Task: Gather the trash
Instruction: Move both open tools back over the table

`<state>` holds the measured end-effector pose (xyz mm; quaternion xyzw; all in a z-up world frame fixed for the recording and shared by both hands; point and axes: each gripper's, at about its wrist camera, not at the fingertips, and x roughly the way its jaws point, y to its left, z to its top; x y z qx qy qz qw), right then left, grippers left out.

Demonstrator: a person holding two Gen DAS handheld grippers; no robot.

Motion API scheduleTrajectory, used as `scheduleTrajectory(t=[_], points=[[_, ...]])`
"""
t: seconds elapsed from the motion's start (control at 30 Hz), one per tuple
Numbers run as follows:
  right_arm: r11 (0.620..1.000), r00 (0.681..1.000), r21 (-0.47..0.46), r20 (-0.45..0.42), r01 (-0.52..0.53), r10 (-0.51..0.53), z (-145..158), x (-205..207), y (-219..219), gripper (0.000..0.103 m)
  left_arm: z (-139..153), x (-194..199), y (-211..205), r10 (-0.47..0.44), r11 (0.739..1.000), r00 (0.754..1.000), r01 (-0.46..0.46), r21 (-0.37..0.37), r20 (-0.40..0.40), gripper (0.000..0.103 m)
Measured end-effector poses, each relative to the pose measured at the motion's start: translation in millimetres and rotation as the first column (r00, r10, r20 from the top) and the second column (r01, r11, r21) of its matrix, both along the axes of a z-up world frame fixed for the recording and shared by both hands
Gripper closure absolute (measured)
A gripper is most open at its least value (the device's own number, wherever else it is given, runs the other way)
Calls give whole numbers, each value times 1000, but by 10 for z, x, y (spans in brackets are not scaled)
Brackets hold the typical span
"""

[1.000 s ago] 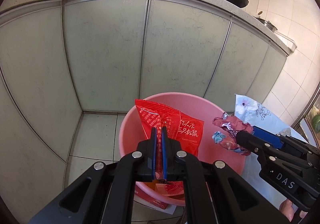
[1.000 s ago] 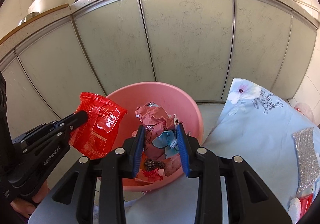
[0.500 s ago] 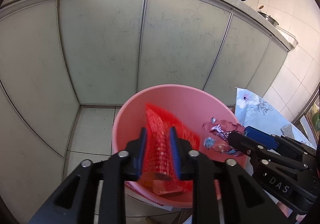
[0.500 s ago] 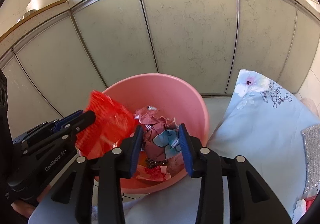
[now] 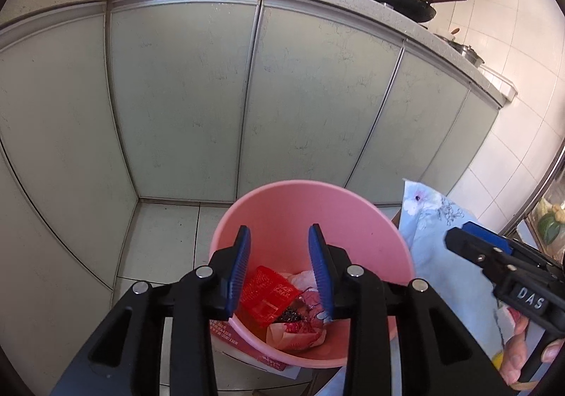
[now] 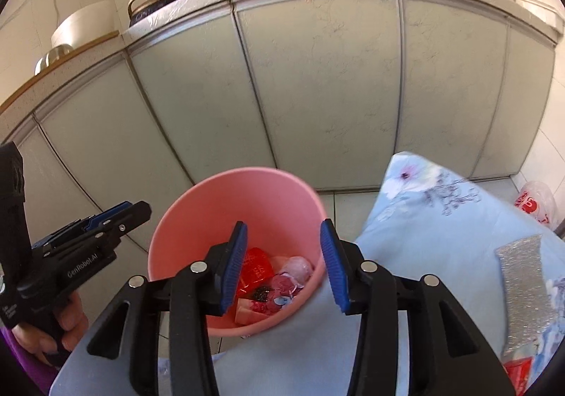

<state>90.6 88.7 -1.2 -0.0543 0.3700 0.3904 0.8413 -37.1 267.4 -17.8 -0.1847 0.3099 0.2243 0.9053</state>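
A pink bucket (image 5: 310, 205) (image 6: 243, 194) stands on the floor against the cabinets. Inside it lie a red snack wrapper (image 5: 266, 293) (image 6: 256, 270), crumpled pink wrappers (image 5: 310, 300) (image 6: 295, 267) and other scraps. My left gripper (image 5: 279, 265) is open and empty above the bucket; it also shows in the right wrist view (image 6: 116, 216). My right gripper (image 6: 282, 265) is open and empty above the bucket's near rim; it shows at the right of the left wrist view (image 5: 469, 240).
A table with a pale blue floral cloth (image 6: 441, 219) (image 5: 434, 219) sits right of the bucket, bearing a silver glittery strip (image 6: 522, 279) and a red packet (image 6: 517, 373). Grey cabinet doors (image 5: 282, 95) stand behind. A white plastic bag (image 6: 536, 201) lies on the floor.
Both grippers opened. The red wrapper dropped from my left gripper and the crumpled pink wrappers from my right into the bucket. Both grippers rose and pulled back.
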Motion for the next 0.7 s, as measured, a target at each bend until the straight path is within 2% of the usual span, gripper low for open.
scheduleTrajectory(t=[0.23, 0.33, 0.47, 0.7], points=[[995, 995, 46, 24, 91, -92, 235, -32, -585, 59, 218, -91, -149, -39, 999, 996, 40, -8, 77, 70], [990, 992, 65, 21, 125, -126, 268, -88, -822, 59, 287, -86, -279, -68, 998, 994, 68, 10, 87, 70], [981, 982, 67, 48, 180, -184, 280, -232, -1180, 59, 331, -57, -446, -106, 994, 989, 109, -18, 102, 70], [959, 956, 47, 83, 280, -283, 224, -446, -1796, 59, 296, 148, -873, -230, 972, 972, 231, -32, 55, 70]])
